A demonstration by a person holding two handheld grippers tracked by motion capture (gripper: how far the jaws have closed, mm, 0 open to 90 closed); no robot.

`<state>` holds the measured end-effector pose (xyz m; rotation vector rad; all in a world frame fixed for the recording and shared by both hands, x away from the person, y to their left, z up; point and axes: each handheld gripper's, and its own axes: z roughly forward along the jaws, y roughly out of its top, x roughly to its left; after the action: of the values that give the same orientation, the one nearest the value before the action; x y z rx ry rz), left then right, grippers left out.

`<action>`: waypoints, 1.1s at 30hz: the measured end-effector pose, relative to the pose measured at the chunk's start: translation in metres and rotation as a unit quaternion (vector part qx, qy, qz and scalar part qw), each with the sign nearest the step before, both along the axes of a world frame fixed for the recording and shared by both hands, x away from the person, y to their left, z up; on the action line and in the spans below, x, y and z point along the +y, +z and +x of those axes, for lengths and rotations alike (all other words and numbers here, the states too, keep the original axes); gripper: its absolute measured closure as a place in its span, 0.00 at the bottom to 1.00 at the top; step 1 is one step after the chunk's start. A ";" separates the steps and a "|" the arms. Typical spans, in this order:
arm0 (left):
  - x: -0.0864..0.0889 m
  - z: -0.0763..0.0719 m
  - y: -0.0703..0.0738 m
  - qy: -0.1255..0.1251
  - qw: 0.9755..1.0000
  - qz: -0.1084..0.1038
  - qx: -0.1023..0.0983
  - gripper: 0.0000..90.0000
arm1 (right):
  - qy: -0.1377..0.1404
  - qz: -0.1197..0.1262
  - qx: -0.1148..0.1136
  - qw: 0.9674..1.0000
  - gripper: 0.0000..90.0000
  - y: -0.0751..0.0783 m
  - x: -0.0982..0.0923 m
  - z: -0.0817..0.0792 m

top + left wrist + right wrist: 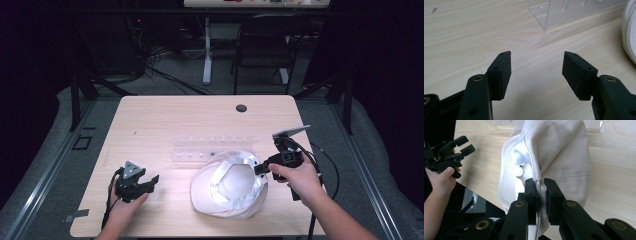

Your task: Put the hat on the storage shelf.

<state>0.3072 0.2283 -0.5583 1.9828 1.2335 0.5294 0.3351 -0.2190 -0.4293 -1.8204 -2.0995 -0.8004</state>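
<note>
High view first: I have the white cap (pixel 230 187) lying upside down on the near right part of the wooden table (pixel 165 117), its hollow lining turned up towards the camera. My right gripper (pixel 258 169) has hold of the cap at its right-hand rim, with my right hand (pixel 295 176) wrapped round the gripper's body just beside the cap. My left gripper (pixel 151 181) sits well apart from the cap, low over the near left of the table, held in my left hand (pixel 125 202).

From the right gripper view I can see the jaws squeezed tight on a seam at the cap's edge (pixel 554 152), the cloth pinched flat between the two black pads (pixel 532 195), and the cap's cream fabric hanging and folding away from that pinch. The shiny white lining shows on the left of the fold. The left gripper (pixel 465 145) appears farther off at the upper left of that view.

From the left gripper view my left jaws stand wide apart with bare table between the pads (pixel 505 72); they hold nothing. A clear acrylic rack (pixel 564 11) stands on the table just beyond, and the cap's rim (pixel 630 32) shows at the right edge. In the high view that rack (pixel 212 148) sits just behind the cap.
</note>
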 end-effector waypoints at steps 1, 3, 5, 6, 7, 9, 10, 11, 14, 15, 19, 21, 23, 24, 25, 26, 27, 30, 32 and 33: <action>0.000 0.000 0.000 0.000 1.000 0.000 0.000 0.45 | 0.000 -0.006 0.000 1.000 0.90 0.003 0.002 0.000; 0.000 0.000 0.000 0.000 1.000 0.000 0.001 0.45 | 0.004 -0.018 -0.002 1.000 0.90 0.007 0.005 0.001; 0.000 0.000 0.000 0.000 1.000 -0.001 0.001 0.45 | 0.003 -0.028 -0.002 1.000 0.90 0.011 0.009 0.000; 0.000 0.000 0.000 -0.001 1.000 0.001 0.001 0.45 | 0.010 -0.036 -0.001 0.999 0.90 0.014 0.009 0.001; 0.000 0.000 0.000 -0.002 1.000 0.002 0.001 0.45 | 0.003 -0.038 -0.004 0.999 0.90 0.015 0.012 0.000; 0.000 0.000 -0.001 -0.002 1.000 0.000 0.002 0.45 | 0.008 -0.046 -0.007 0.999 0.90 0.018 0.013 0.001; 0.000 0.000 -0.001 -0.003 1.000 0.001 0.002 0.45 | 0.012 -0.050 -0.006 0.999 0.90 0.021 0.014 0.001; 0.000 0.000 -0.001 -0.003 1.000 0.001 0.002 0.45 | 0.012 -0.052 -0.004 0.999 0.90 0.022 0.014 0.002; 0.000 0.000 -0.001 -0.003 1.000 0.002 0.002 0.45 | 0.007 -0.052 -0.001 0.999 0.90 0.026 0.016 0.002; 0.000 0.000 -0.001 -0.003 1.000 0.001 0.002 0.45 | 0.006 -0.055 0.000 0.998 0.90 0.028 0.018 0.002; 0.000 0.000 -0.001 -0.002 1.000 0.001 0.002 0.45 | 0.012 -0.054 0.000 0.998 0.91 0.035 0.018 0.004; 0.000 0.000 -0.001 -0.003 1.000 0.001 0.001 0.45 | 0.006 -0.049 -0.007 0.999 0.91 0.038 0.020 0.004; 0.000 0.000 -0.001 -0.003 1.000 0.001 0.002 0.45 | 0.009 -0.045 -0.005 0.999 0.91 0.043 0.020 0.005; 0.000 0.000 -0.001 -0.002 1.000 0.001 0.002 0.45 | 0.011 -0.045 -0.006 0.999 0.91 0.044 0.020 0.005; 0.000 0.000 -0.001 -0.002 1.000 0.001 0.002 0.45 | 0.013 -0.047 -0.006 0.999 0.91 0.046 0.020 0.005; 0.000 0.000 -0.001 -0.002 1.000 0.000 0.002 0.45 | 0.010 -0.047 -0.008 0.999 0.91 0.047 0.021 0.005; 0.000 0.000 -0.001 -0.002 1.000 0.000 0.002 0.45 | 0.011 -0.047 -0.008 0.999 0.91 0.048 0.022 0.005; 0.000 0.000 -0.001 -0.002 1.000 0.000 0.004 0.45 | 0.010 -0.048 -0.012 0.999 0.91 0.052 0.024 0.005; 0.000 0.000 -0.001 -0.003 1.000 0.000 0.004 0.45 | 0.008 -0.048 -0.014 0.999 0.91 0.055 0.025 0.005; 0.000 0.000 0.000 -0.004 1.000 0.000 0.007 0.45 | 0.007 -0.049 -0.014 0.999 0.91 0.057 0.025 0.005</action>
<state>0.3070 0.2287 -0.5586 1.9942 1.2339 0.5125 0.3404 -0.1937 -0.3724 -1.8503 -2.2033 -0.7350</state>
